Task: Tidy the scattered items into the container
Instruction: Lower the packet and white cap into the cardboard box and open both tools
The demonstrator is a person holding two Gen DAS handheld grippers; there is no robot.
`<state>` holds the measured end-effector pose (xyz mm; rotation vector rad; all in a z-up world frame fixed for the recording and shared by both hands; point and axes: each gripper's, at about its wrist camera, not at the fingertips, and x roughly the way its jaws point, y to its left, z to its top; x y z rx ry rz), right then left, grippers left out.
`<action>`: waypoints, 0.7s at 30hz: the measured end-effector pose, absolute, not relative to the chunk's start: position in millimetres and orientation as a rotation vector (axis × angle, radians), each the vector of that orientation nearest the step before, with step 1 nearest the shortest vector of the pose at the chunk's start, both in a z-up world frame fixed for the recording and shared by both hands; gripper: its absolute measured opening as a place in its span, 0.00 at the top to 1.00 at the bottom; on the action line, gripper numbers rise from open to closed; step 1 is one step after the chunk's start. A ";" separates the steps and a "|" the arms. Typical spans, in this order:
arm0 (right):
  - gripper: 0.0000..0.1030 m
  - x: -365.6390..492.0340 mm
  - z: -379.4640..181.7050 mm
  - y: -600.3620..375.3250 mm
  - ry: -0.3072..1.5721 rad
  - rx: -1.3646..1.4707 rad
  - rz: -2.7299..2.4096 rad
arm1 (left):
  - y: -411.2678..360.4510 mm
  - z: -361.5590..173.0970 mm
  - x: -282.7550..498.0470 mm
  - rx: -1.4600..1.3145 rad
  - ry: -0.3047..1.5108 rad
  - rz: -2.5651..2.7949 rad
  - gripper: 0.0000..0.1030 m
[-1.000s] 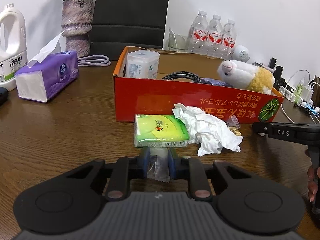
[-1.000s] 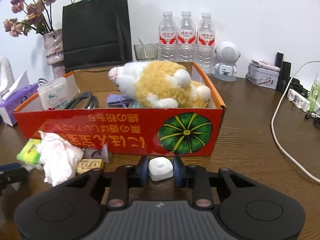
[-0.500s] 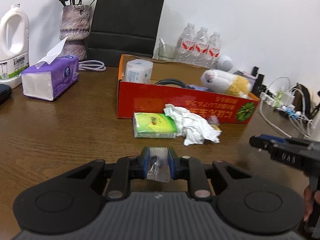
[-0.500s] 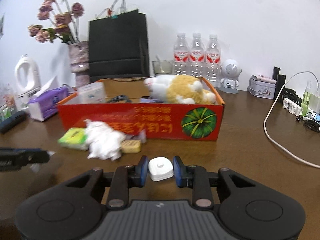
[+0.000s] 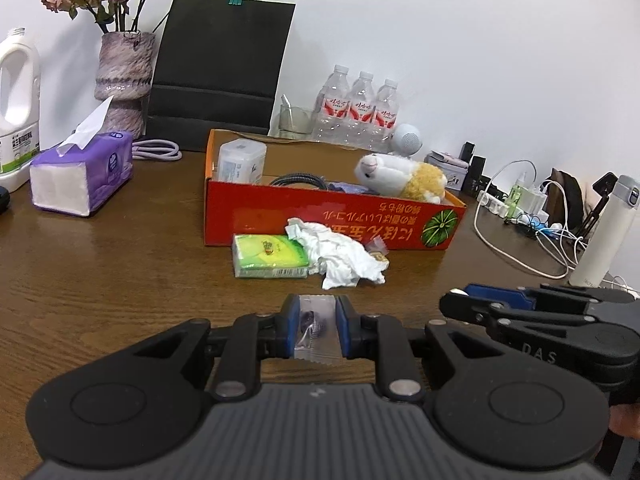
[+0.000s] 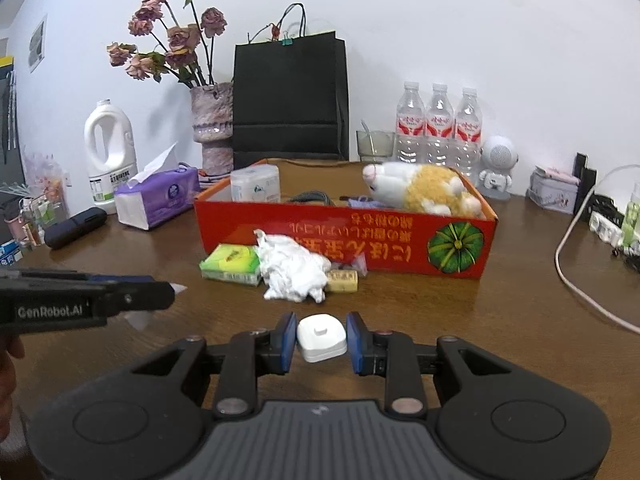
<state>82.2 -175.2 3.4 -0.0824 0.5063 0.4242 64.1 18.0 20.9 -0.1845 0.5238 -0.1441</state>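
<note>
A red cardboard box (image 5: pixel 328 216) (image 6: pixel 344 236) stands mid-table and holds a plush toy (image 5: pixel 400 178), a white tub (image 5: pixel 242 160) and a black cable. In front of it lie a green tissue pack (image 5: pixel 272 256) (image 6: pixel 230 262), a crumpled white tissue (image 5: pixel 344 258) (image 6: pixel 292 270) and a small yellow packet (image 6: pixel 342 281). My left gripper (image 5: pixel 317 330) is shut on a clear plastic sachet (image 5: pixel 316 332), held well back from the box. My right gripper (image 6: pixel 320 338) is shut on a small white plug-like block (image 6: pixel 321 338), also back from the box.
A purple tissue pack (image 5: pixel 80 174), a white jug (image 5: pixel 18 108), a vase of dried flowers (image 5: pixel 122 80), a black paper bag (image 5: pixel 220 68) and water bottles (image 5: pixel 360 110) line the back. Cables and a power strip (image 5: pixel 520 208) and a white flask (image 5: pixel 604 232) crowd the right side.
Both grippers have drawn back and up from the box while keeping their items. The box and scattered items now look smaller and farther away.
</note>
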 end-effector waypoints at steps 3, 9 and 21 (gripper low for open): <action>0.75 100.8 19.7 -167.5 0.475 -0.113 0.429 | 21.9 34.5 77.6 -0.198 0.492 -0.129 0.81; 0.75 159.8 57.1 -148.7 0.431 -0.119 0.400 | 30.1 67.7 129.4 -0.230 0.462 -0.121 0.81; 0.75 266.7 36.8 -119.6 0.648 -0.057 0.374 | 21.1 59.4 248.1 -0.149 0.647 -0.035 0.79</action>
